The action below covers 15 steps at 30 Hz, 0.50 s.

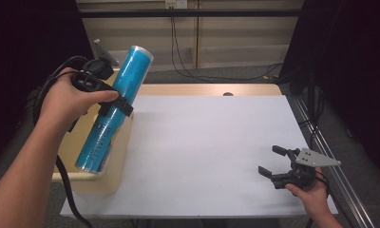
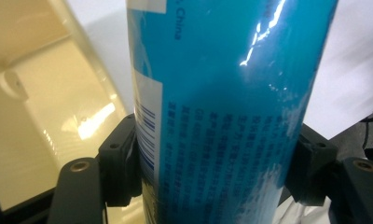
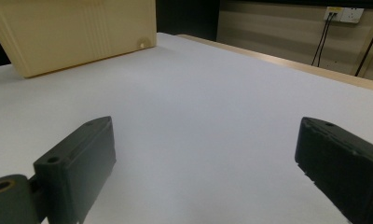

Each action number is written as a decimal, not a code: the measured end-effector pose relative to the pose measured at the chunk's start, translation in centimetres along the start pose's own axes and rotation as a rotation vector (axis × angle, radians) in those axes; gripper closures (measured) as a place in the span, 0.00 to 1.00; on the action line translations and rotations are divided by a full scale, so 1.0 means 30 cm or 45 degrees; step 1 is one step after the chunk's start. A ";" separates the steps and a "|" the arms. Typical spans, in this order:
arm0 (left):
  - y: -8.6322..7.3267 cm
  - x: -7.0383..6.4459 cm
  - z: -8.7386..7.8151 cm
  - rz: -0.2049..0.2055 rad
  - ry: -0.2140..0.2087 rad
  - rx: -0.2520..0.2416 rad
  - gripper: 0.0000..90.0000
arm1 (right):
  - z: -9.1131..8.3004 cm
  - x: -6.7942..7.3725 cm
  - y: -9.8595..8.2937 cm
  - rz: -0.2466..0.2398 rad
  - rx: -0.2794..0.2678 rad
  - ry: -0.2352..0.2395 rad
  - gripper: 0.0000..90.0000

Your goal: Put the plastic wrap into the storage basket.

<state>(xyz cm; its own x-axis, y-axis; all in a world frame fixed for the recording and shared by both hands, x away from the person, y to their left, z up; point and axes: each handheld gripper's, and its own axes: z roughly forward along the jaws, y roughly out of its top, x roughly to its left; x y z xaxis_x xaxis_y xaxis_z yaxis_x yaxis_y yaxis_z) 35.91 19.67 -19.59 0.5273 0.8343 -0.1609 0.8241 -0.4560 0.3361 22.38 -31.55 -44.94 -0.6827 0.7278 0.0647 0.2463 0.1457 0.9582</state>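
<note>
A tall blue cylindrical can (image 1: 113, 109) with white print hangs tilted over the cream bin (image 1: 116, 156) at the table's left edge, top end leaning away. My left gripper (image 1: 113, 101) is shut on the can's middle. Close up in the left gripper view, the can (image 2: 226, 112) is squeezed between both black pads (image 2: 121, 161), with the bin's inner wall (image 2: 58, 112) behind it. Low at the near right of the table, my right gripper (image 1: 271, 160) rests open. Nothing lies between its jaws in the right gripper view (image 3: 205, 163).
A white sheet (image 1: 207, 142) covers the wooden table. The cream bin (image 3: 77, 32) stands far off in the right gripper view. Cables hang on the back wall (image 1: 178, 52), and a metal rail (image 1: 321, 142) runs along the table's right side.
</note>
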 end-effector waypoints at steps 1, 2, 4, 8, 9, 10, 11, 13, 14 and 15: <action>0.000 0.000 0.000 0.000 0.000 0.000 0.35 | 0.000 0.000 0.000 0.000 0.000 0.000 0.05; -0.009 0.007 -0.002 -0.012 0.009 0.000 0.35 | 0.001 0.001 0.000 0.000 0.000 0.003 0.05; -0.025 0.025 -0.005 -0.032 0.021 0.005 0.35 | 0.002 0.001 0.001 0.001 -0.001 0.006 0.05; -0.061 0.066 -0.005 -0.090 0.026 0.010 0.35 | 0.003 0.000 0.002 -0.004 0.000 0.003 0.05; -0.070 0.077 -0.003 -0.105 0.029 0.011 0.35 | 0.003 0.000 0.002 -0.004 0.000 0.003 0.05; -0.086 0.097 -0.003 -0.119 0.037 0.018 0.35 | 0.003 0.001 0.002 -0.006 0.000 0.004 0.05; -0.086 0.097 -0.003 -0.119 0.037 0.018 0.35 | 0.003 0.001 0.002 -0.006 0.000 0.004 0.05; -0.106 0.120 -0.001 -0.145 0.046 0.026 0.35 | 0.004 0.001 0.002 -0.005 0.001 0.003 0.05; -0.113 0.130 -0.001 -0.155 0.046 0.035 0.35 | 0.004 0.001 0.002 -0.006 0.002 0.003 0.05; -0.122 0.139 0.002 -0.178 0.044 0.031 0.35 | 0.004 0.001 0.002 -0.006 0.001 0.004 0.05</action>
<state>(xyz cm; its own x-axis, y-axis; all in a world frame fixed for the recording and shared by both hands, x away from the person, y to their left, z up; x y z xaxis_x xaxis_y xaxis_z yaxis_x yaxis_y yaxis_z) 35.12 24.80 -21.52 0.3997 0.9002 -0.1727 0.8941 -0.3413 0.2901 22.45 -31.43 -44.92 -0.6861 0.7249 0.0615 0.2438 0.1495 0.9582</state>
